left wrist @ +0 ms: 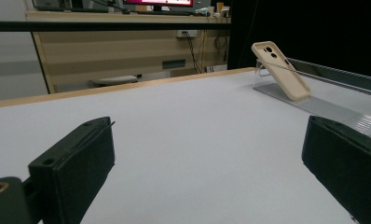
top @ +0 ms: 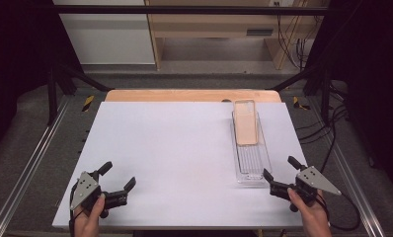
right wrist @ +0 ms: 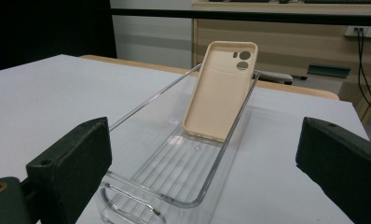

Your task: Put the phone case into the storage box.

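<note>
Figure: approach to a phone case (top: 245, 122) propped in a clear tray (top: 258, 168). The beige case is leaning with its top against the tray's far end wall and its lower edge resting on the ribbed floor, camera cut-outs uppermost; in the right gripper view the same case (right wrist: 219, 91) is standing tilted back inside the tray (right wrist: 174, 186). The tray is lying lengthwise near the right edge of the white table surface (top: 175, 148), its far end close to the far right corner.

The right gripper (top: 278, 174) is sitting just beside the tray's near end, near the front right corner of the surface, jaws spread wide and holding nothing. The left gripper (top: 119, 177) is resting near the front left corner, well apart from the tray, its jaws likewise spread and empty; from its own view the case (left wrist: 281, 70) is visible far off to the right.

Judged step: reaching with the right gripper for the case. To do it well, the gripper is probably best carried forward over the tray's near end wall and along its length, jaws kept wide until they are straddling the case's two long edges. Closing across the width near the case's middle, above the tray walls, should avoid clamping the tray rim. The case looks light and flexible, so a gentle squeeze is advisable. The left gripper could be steadying the tray's near end, since the tray looks light and may slide.
</note>
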Demonstrator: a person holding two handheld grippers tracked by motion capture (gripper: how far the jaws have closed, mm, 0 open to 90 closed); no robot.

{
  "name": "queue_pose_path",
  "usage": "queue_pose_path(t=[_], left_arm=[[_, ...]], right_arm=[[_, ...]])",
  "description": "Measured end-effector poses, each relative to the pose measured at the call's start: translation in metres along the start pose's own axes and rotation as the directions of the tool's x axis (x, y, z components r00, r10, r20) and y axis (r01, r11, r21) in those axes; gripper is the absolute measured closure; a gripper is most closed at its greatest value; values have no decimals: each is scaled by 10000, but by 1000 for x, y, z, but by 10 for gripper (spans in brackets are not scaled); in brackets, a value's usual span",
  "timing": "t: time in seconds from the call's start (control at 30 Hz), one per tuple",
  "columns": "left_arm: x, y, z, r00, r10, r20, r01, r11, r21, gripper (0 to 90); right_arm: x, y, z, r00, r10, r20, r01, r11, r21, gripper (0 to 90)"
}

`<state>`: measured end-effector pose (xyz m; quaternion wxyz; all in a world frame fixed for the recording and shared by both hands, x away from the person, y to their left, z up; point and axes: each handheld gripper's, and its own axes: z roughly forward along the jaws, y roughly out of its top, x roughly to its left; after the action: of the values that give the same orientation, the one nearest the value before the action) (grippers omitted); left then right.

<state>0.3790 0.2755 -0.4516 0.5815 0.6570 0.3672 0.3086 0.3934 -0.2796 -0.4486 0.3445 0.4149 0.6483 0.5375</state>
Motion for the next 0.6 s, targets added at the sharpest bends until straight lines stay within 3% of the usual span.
queue_pose_path(t=[0.4, 0.6], left_arm=[[0, 0, -5, 9999, 61, 100, -60, 10000, -41, 21], [-1, 0, -4, 9998, 87, 155, -87, 9999, -50, 21]], right_arm=[[12, -4, 6, 9989, -139, -457, 133, 9998, -139, 36], [16, -6, 13, 9986, -75, -530, 49, 9988, -478, 32]])
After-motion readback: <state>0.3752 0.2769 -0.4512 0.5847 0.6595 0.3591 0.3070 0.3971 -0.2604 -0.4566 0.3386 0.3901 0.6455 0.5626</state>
